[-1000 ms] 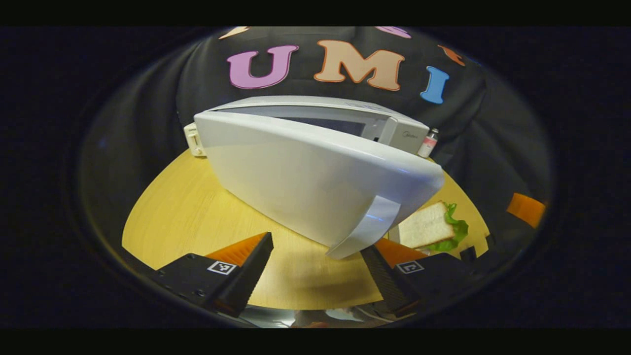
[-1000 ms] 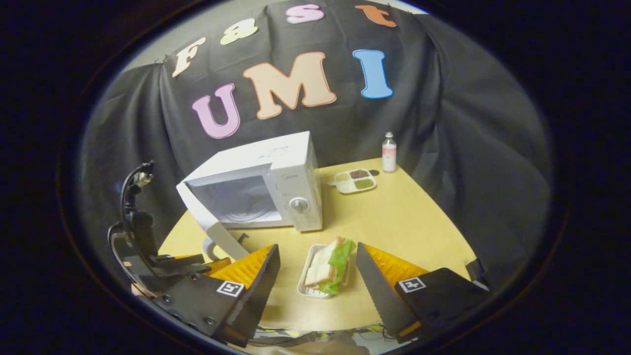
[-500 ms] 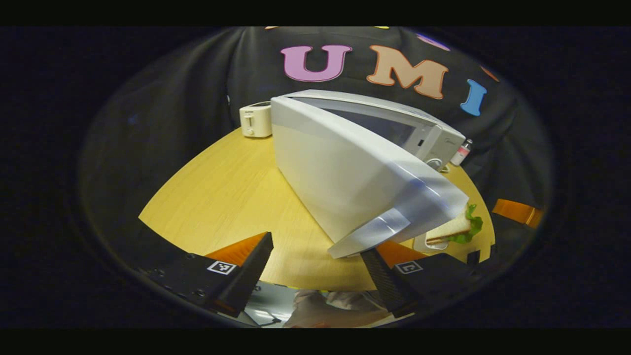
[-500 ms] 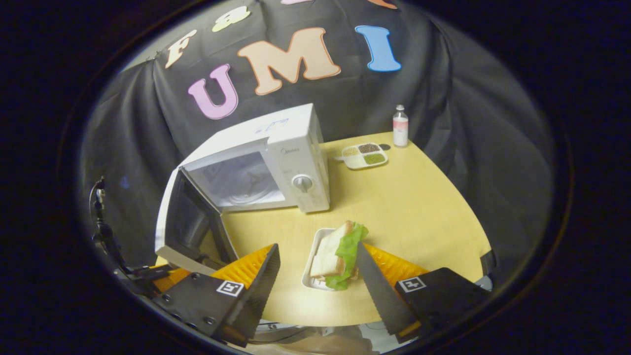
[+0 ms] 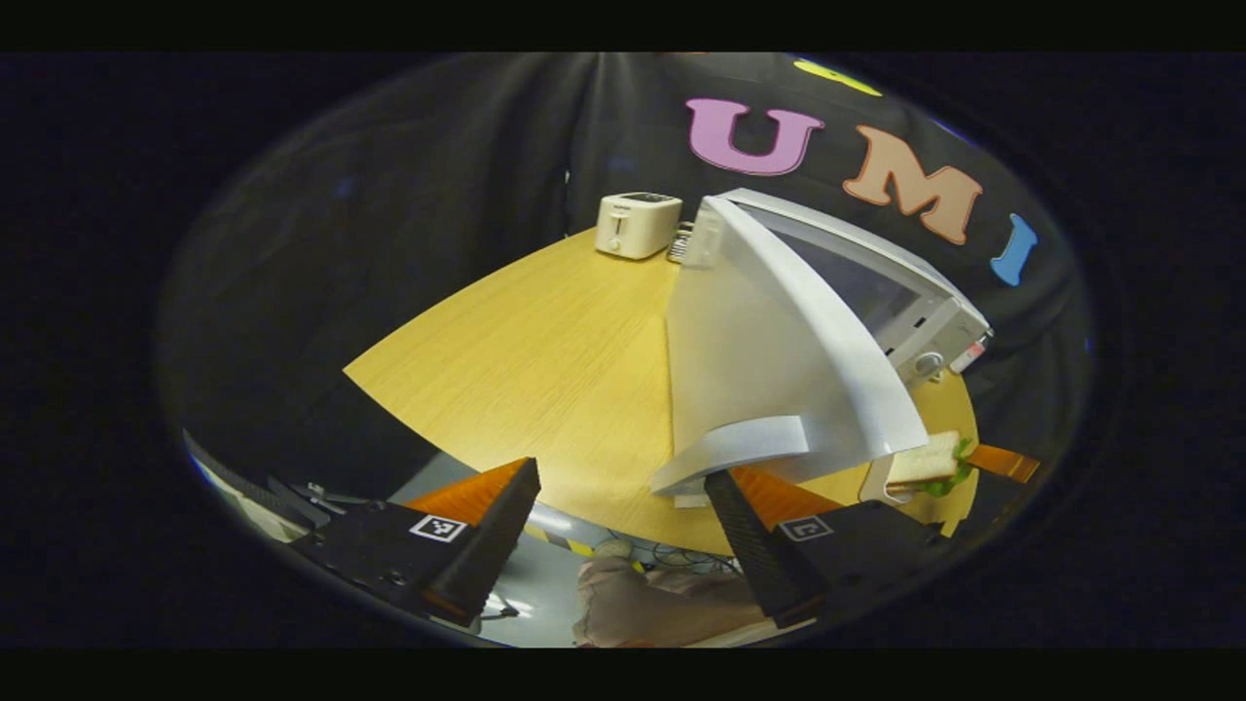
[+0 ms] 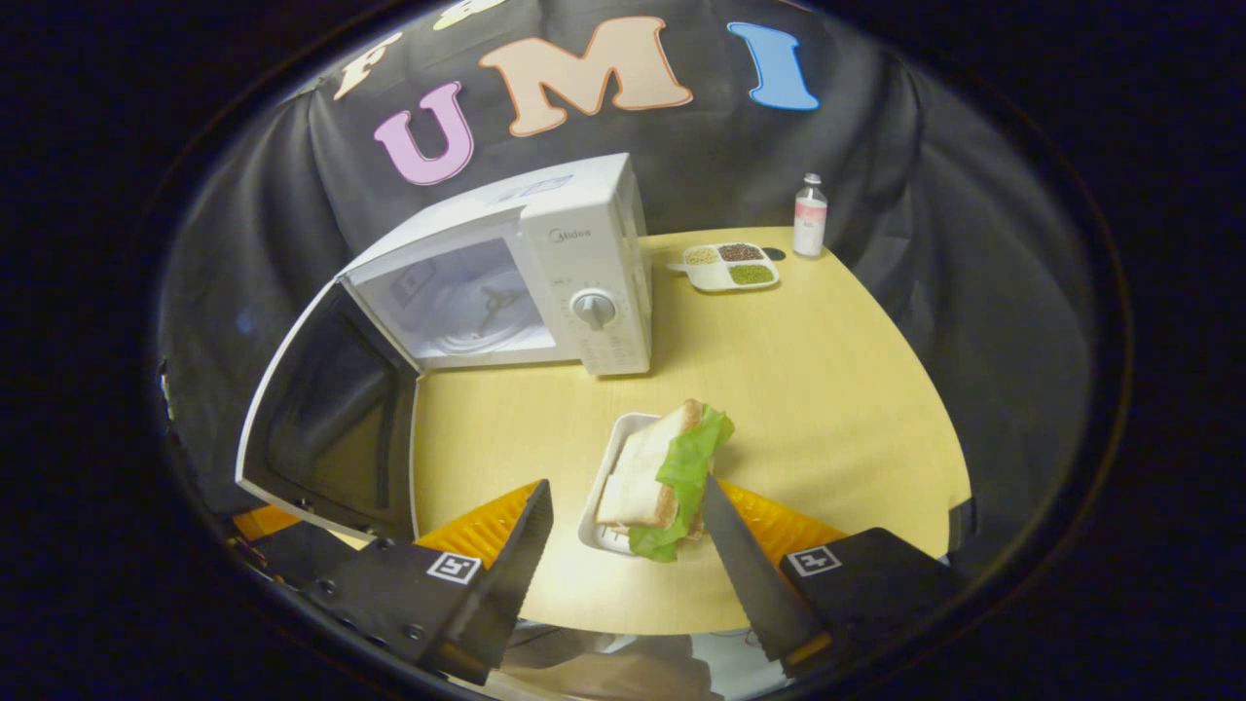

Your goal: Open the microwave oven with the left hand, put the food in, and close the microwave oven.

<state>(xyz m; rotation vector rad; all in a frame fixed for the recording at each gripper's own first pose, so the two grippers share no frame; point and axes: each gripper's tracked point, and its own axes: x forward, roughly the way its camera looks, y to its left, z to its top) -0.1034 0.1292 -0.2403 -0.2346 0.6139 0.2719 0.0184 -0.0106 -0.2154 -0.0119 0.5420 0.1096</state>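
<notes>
Microwave [image 6: 545, 273] sits at the far left of the table [image 6: 827, 389]. Its door [image 6: 326, 419] is swung wide to the left and the cavity with the turntable is exposed. Judged step: door opening about done; food pickup comes next.

Left gripper [image 5: 623, 511]: 2 fingers apart, nothing clamped; the door handle [image 5: 730, 453] lies just beyond its right finger, contact cannot be told.

Right gripper [image 6: 623, 545]: 2 fingers apart, straddling the near end of the white tray [image 6: 608, 487] holding the sandwich [image 6: 657, 467], near centre of the table.

To do it well:
1. Clear the left gripper off the handle so the door is not dragged shut.
2. Lower the right gripper to the tray rim, not the bread or lettuce.
3. Keep the tray level and enter the cavity right of the door edge.
</notes>
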